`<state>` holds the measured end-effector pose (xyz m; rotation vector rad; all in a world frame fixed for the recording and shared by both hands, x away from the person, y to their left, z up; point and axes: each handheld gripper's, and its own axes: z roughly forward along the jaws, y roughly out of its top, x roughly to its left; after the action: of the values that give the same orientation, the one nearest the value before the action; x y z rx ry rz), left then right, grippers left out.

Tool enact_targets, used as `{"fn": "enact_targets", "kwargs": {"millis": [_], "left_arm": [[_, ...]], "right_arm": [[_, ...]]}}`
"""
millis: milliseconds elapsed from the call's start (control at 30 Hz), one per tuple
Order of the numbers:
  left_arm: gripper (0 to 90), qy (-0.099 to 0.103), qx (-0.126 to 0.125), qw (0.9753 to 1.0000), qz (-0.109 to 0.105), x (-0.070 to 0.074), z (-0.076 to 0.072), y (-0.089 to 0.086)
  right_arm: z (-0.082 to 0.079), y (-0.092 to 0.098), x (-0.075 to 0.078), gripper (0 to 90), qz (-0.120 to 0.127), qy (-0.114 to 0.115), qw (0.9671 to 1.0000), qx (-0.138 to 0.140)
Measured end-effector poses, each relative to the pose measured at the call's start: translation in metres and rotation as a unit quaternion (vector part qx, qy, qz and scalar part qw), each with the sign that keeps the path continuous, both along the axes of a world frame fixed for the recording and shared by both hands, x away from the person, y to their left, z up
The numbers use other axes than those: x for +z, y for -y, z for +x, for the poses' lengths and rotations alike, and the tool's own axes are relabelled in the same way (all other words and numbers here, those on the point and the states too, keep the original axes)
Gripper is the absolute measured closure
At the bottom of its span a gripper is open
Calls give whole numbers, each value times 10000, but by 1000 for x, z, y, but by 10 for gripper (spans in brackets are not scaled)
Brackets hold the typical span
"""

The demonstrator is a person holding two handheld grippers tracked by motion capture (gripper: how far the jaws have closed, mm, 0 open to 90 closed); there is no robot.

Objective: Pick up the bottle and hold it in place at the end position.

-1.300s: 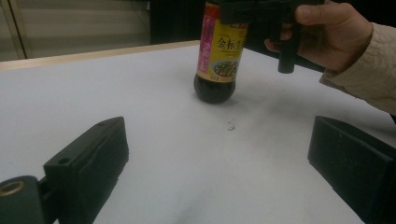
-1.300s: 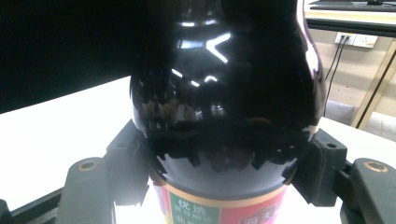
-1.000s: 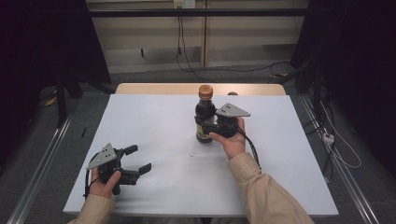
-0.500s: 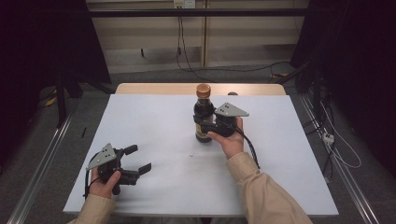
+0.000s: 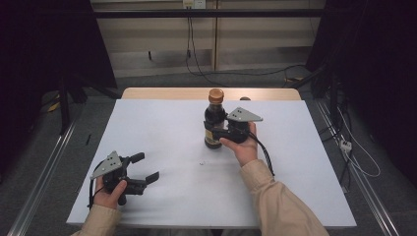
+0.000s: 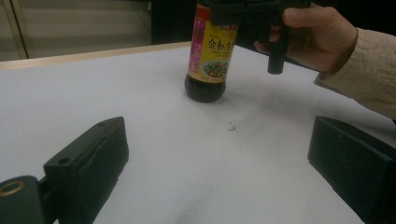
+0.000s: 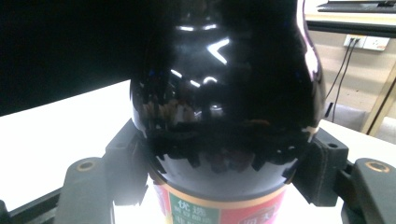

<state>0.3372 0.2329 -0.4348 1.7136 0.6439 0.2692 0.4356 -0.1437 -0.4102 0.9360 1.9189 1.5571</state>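
A dark soy sauce bottle (image 5: 213,114) with an orange cap and a yellow and red label stands upright on the white table (image 5: 162,123), right of the middle. My right gripper (image 5: 215,131) is shut on its body just above the label, one jaw on each side. In the right gripper view the glossy black bottle (image 7: 224,93) sits pinched between the jaws of that gripper (image 7: 222,158). My left gripper (image 5: 147,167) rests at the near left, open and holding nothing. From the left gripper (image 6: 219,154) the bottle (image 6: 208,60) stands ahead, apart.
A small speck (image 5: 201,163) lies on the table between the two grippers. A wooden strip (image 5: 167,93) edges the table's far side. Cables trail over the floor behind, and metal rails (image 5: 44,167) run along both sides.
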Motion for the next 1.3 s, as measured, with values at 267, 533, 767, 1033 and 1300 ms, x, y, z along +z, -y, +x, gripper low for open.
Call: {"fn": "enact_targets", "kwargs": {"millis": [267, 533, 767, 1033, 1300], "left_arm": [[50, -15, 5, 10000, 12, -1, 1, 2], [50, -64, 4, 10000, 3, -4, 5, 3], [50, -87, 22, 9999, 48, -5, 8, 7], [42, -107, 141, 9998, 122, 1, 12, 16], [39, -271, 162, 9995, 55, 5, 20, 23]], "right_arm": [[0, 0, 1, 300, -86, -59, 9999, 55], [2, 2, -1, 305, -22, -64, 9998, 205], [2, 3, -1, 306, -19, -74, 9998, 203], [1, 1, -2, 303, 23, -75, 9999, 134], [1, 1, -4, 302, 90, -53, 9999, 117]]}}
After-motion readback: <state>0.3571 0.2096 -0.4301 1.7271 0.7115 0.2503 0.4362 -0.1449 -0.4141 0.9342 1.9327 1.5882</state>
